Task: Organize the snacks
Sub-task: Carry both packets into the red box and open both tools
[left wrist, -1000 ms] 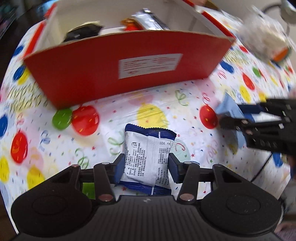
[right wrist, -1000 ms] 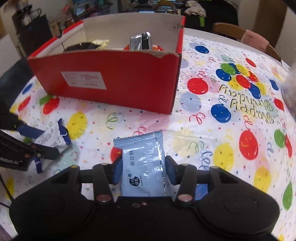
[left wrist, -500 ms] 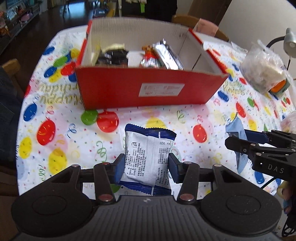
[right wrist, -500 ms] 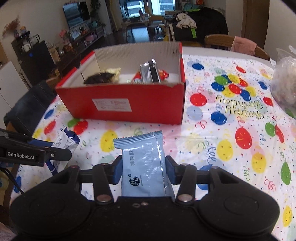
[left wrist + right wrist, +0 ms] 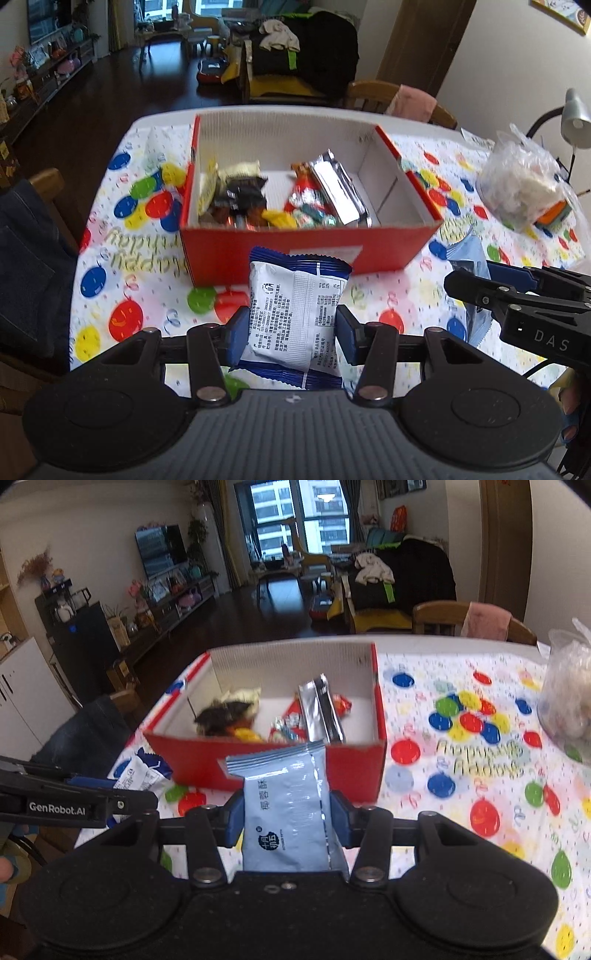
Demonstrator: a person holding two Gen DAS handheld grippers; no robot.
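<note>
My left gripper [image 5: 291,334] is shut on a white and dark-blue snack packet [image 5: 295,310], held in the air in front of the red cardboard box [image 5: 388,251]. My right gripper [image 5: 286,818] is shut on a light-blue snack packet [image 5: 286,812], also held above the table short of the box [image 5: 354,768]. The open box holds several snacks, among them a silver foil pack [image 5: 338,192] and dark wrappers [image 5: 240,195]. The right gripper shows at the right edge of the left wrist view [image 5: 517,295]. The left gripper shows at the left edge of the right wrist view [image 5: 74,801].
The table carries a balloon-print cloth [image 5: 461,775]. A clear plastic bag of food [image 5: 524,184] lies at the far right. A desk lamp [image 5: 576,118] stands behind it. Wooden chairs [image 5: 461,618] stand at the far edge, and dark clothing [image 5: 29,258] hangs at the left edge.
Both grippers have risen and pulled back with their packets. The box now lies lower and farther away, and its contents show from above.
</note>
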